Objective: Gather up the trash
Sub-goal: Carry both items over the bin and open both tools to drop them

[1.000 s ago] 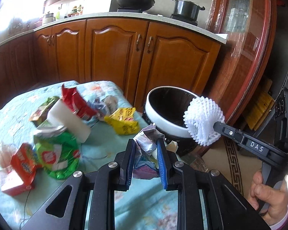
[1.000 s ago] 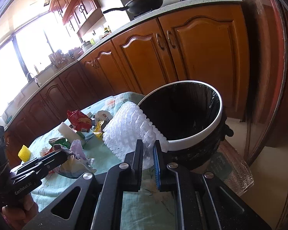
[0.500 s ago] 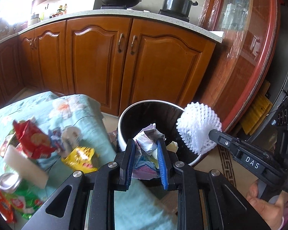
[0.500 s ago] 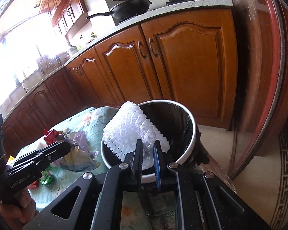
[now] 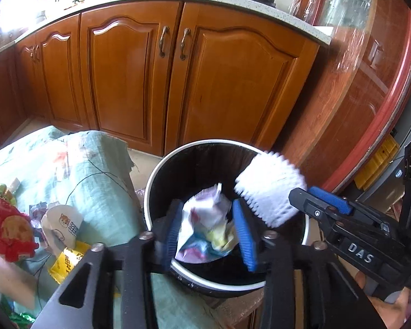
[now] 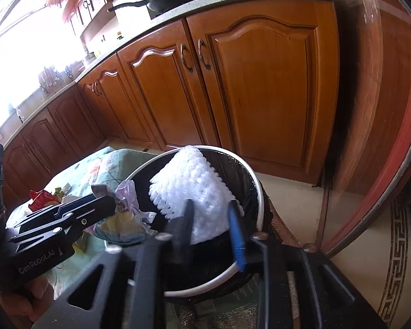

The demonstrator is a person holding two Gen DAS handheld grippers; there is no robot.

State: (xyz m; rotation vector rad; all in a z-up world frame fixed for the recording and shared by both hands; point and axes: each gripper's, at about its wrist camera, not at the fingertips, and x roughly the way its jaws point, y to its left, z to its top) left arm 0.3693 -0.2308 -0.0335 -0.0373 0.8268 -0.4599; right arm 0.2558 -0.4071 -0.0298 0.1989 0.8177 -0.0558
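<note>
A black bin with a white rim (image 5: 161, 170) (image 6: 256, 186) stands beside the table. My left gripper (image 5: 209, 231) is over the bin's mouth, its jaws spread wide around a crumpled white and pastel wrapper (image 5: 207, 227), which also shows in the right wrist view (image 6: 126, 216). My right gripper (image 6: 212, 229) is over the bin too, jaws parted around a white foam fruit net (image 6: 194, 189), seen as well in the left wrist view (image 5: 268, 189). Both pieces look loose between the fingers, blurred with motion.
A table with a pale green floral cloth (image 5: 96, 186) holds more trash: a red snack bag (image 5: 8, 230), a white paper cup (image 5: 61, 224), a yellow wrapper (image 5: 65, 260). Wooden cabinets (image 5: 178, 82) stand behind; a glass-fronted cabinet (image 6: 383, 109) is at right.
Both grippers moved from above the table to over the bin. Both pairs of jaws have opened, and the wrapper and the foam net are coming free.
</note>
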